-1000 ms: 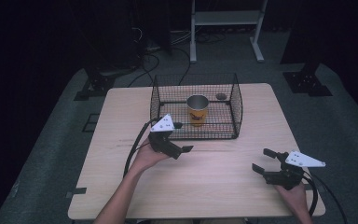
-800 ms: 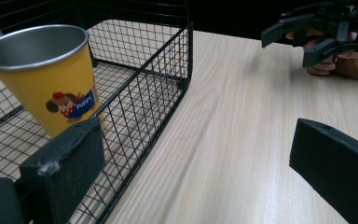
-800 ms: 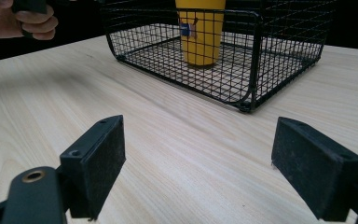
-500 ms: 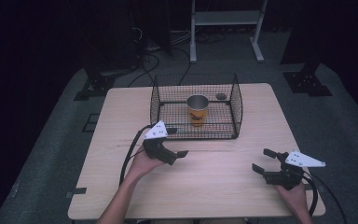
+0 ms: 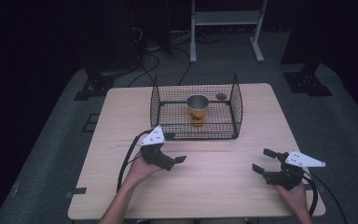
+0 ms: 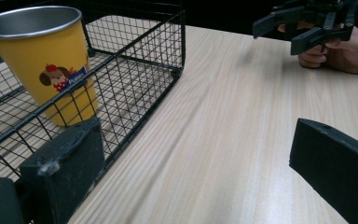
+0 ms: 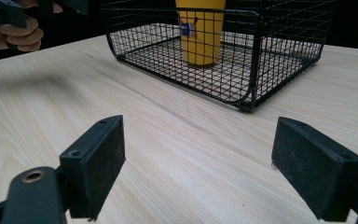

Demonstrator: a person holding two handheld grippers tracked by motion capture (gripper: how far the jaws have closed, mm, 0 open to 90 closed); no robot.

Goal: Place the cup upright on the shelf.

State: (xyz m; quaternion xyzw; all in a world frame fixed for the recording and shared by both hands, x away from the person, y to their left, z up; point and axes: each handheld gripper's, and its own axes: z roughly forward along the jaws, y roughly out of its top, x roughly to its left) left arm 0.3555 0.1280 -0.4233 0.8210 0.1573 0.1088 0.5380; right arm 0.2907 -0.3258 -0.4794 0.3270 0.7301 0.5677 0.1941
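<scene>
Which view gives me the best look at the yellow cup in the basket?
The left gripper view: the yellow cup is close, with rim and dog sticker clear behind the wire basket. The high view shows it small, upright in the basket; the right gripper view cuts off its top.

Your light wooden table (image 5: 121, 112) carries a black wire basket (image 5: 235, 100) near the middle of its far edge. A small dark round object (image 5: 221, 96) lies on the tabletop just behind the basket's far right corner; you cannot tell what it is.
</scene>
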